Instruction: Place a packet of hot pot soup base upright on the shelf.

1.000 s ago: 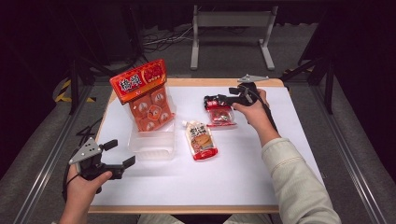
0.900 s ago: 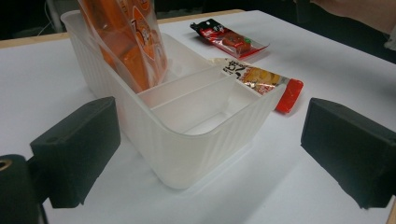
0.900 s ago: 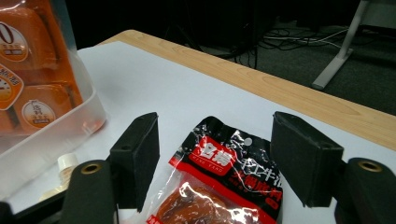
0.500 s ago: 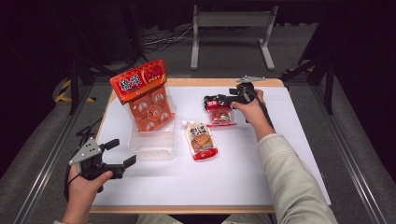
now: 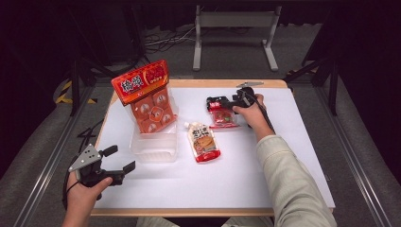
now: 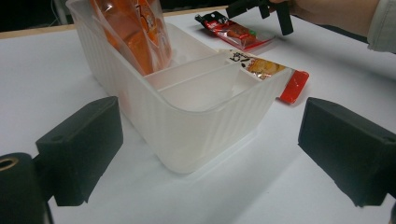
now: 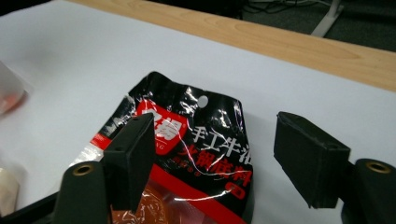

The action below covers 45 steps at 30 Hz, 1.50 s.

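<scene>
A red-and-black sauce pouch (image 5: 222,117) lies flat at the back of the white table top (image 5: 283,142). My right gripper (image 5: 215,103) hovers low over its black top end (image 7: 187,116). The jaws have just been opening; they stand wide on either side of the pouch and do not press on it. A clear ribbed bin (image 5: 153,146) with dividers holds a tall orange bag (image 5: 146,94) upright in its far end. My left gripper (image 5: 122,158) rests open at the front left, aimed at the bin (image 6: 187,121) and holding nothing.
A cream-and-red pouch (image 5: 203,142) lies flat right of the bin, also seen past the bin's corner (image 6: 261,67). The table's wooden back edge (image 7: 327,46) runs just behind the red-and-black pouch. A grey metal frame (image 5: 231,28) stands on the floor beyond.
The right hand has sunk toward the red-and-black pouch, its gripper now low over the pouch's top end. The left hand and the other items have kept still.
</scene>
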Each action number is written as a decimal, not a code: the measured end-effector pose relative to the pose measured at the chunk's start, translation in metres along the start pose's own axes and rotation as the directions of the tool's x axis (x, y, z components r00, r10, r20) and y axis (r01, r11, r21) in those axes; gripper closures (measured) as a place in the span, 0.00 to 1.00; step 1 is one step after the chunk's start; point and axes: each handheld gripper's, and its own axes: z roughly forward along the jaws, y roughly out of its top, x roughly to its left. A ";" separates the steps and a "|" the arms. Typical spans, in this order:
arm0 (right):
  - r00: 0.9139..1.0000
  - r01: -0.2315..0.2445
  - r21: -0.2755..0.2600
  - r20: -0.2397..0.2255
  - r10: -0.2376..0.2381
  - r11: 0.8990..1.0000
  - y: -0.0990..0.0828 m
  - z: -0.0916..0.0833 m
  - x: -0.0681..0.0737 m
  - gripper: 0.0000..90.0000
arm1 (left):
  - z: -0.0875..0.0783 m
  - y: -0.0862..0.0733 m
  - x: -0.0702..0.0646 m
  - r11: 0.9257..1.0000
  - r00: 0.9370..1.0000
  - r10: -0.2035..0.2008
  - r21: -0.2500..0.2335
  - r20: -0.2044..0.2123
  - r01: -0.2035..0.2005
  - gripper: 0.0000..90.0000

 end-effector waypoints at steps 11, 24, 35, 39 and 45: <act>1.000 0.001 0.061 -0.020 0.000 0.998 -0.004 0.015 0.005 0.31 | 0.000 -0.006 -0.001 1.000 1.000 -0.009 0.027 0.004 0.009 0.08; 0.999 0.036 0.088 0.027 -0.039 0.995 -0.005 0.015 0.012 0.54 | 0.002 -0.009 -0.001 0.998 0.999 -0.028 0.049 0.016 0.027 0.09; 0.988 0.150 0.132 0.027 -0.155 0.980 -0.004 0.014 0.018 0.92 | 0.002 -0.009 -0.001 0.998 0.999 -0.033 0.052 0.020 0.032 0.09; 0.982 0.169 0.153 0.053 -0.179 0.974 -0.002 0.014 0.026 0.97 | 0.004 -0.009 0.000 0.998 0.999 -0.034 0.049 0.021 0.033 0.10; 0.988 0.137 0.127 0.058 -0.145 0.983 0.000 0.005 0.027 0.98 | 0.006 -0.009 0.002 0.998 0.998 -0.049 0.049 0.032 0.047 0.12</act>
